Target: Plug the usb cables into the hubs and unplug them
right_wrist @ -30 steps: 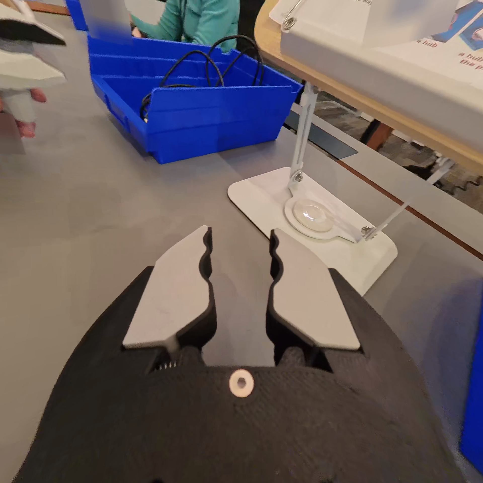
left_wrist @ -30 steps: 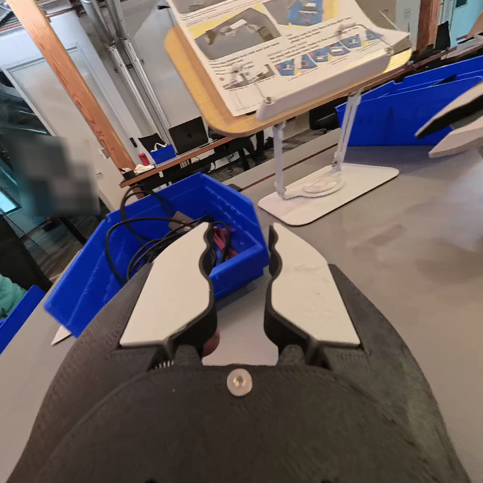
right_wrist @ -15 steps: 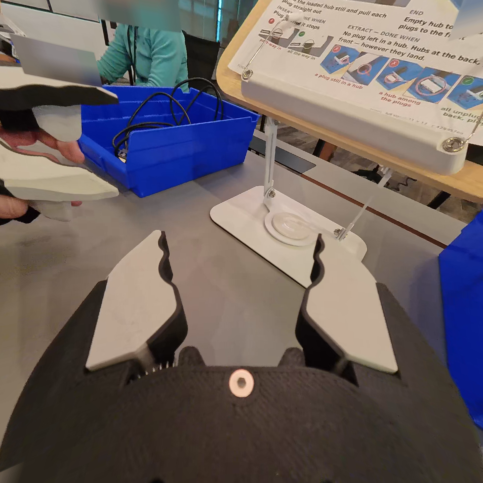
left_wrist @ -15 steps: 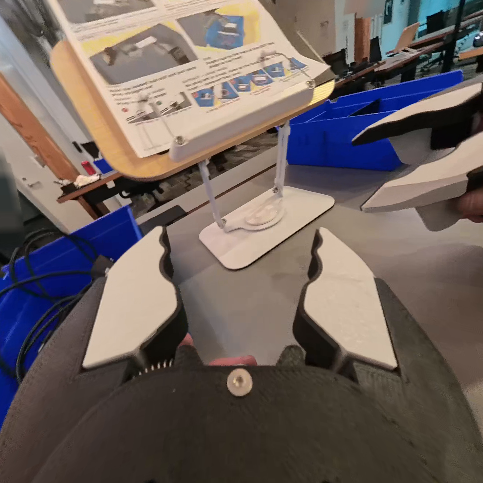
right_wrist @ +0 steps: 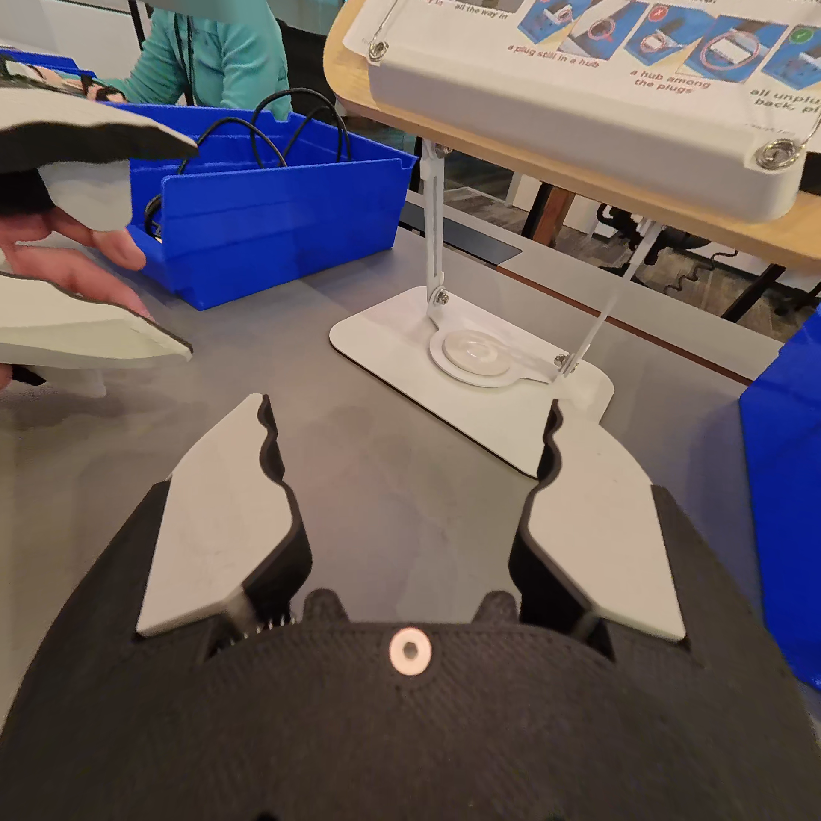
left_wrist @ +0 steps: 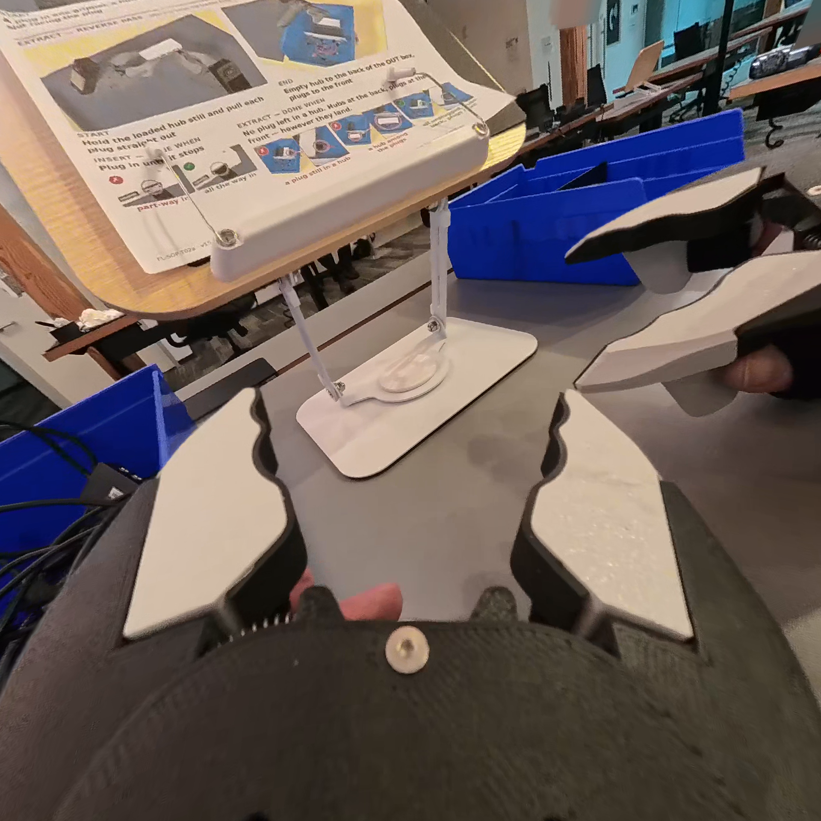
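Note:
My left gripper (left_wrist: 406,402) is open and empty above the grey table (left_wrist: 444,511). My right gripper (right_wrist: 408,402) is open and empty too. Each also shows in the other's view: the right one at the right (left_wrist: 582,320), the left one at the left (right_wrist: 189,249), both open. A blue bin (right_wrist: 275,222) at the left holds black USB cables (right_wrist: 302,120). In the left wrist view that bin (left_wrist: 66,444) sits at the left edge with cables (left_wrist: 40,524) and a black plug or hub end (left_wrist: 111,484). Both grippers are apart from the bins.
A white document stand (left_wrist: 417,400) with an instruction sheet (left_wrist: 231,111) stands at the middle back of the table, also in the right wrist view (right_wrist: 471,368). A second blue bin (left_wrist: 577,222) sits at the right back. A person in a teal top (right_wrist: 213,53) sits behind the left bin.
Both grippers opened wide. The left gripper swung right, from over the cable bin toward the stand. The right gripper rose slightly and now faces the stand more squarely.

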The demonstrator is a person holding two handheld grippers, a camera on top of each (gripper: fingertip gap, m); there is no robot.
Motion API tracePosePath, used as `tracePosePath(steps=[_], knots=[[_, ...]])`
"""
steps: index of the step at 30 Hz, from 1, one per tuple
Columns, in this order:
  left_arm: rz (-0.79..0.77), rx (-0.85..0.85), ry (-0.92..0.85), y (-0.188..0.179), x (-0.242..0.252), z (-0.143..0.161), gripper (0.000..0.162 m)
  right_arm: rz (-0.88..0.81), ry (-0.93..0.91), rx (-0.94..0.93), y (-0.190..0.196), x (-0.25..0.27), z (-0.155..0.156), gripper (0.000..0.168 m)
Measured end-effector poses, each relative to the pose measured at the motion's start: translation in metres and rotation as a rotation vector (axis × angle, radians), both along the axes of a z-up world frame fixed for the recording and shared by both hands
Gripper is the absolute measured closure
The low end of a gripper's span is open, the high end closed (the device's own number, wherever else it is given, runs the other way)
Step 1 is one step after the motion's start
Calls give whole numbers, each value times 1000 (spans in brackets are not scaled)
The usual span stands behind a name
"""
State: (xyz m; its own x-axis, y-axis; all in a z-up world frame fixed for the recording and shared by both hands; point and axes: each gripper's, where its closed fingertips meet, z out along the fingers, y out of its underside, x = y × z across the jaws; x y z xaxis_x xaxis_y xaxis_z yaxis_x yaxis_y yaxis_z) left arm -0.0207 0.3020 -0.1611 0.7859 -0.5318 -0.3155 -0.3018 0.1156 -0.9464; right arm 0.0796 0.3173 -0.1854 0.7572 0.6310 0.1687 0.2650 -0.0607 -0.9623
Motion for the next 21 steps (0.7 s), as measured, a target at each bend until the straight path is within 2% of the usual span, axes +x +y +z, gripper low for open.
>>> tracePosePath(steps=[1, 2, 4, 5, 7, 10, 15, 18, 21], knots=[[-9, -3, 2, -1, 1, -2, 51, 6, -6, 2, -1, -1, 0, 55], [-17, -2, 10, -2, 1, -3, 65, 17, -12, 13, -3, -2, 1, 65], [-22, 21, 31, -4, 2, -3, 81, 43, -4, 51, -9, -3, 8, 82], [-12, 60, 36, -6, -1, 2, 95, 48, -6, 67, -11, -3, 11, 89], [2, 119, 40, -10, -4, 11, 121, 93, -13, 101, -21, -6, 17, 129], [-12, 127, 29, -14, -4, 13, 150, 140, -45, 127, -30, -11, 18, 168], [-3, 117, 33, -13, -6, 11, 151, 139, -94, 110, -28, -16, 9, 163], [-5, 108, 27, -13, -5, 10, 140, 131, -63, 94, -25, -14, 9, 144], [-1, 102, 22, -12, -6, 10, 126, 121, -37, 75, -22, -11, 8, 133]])
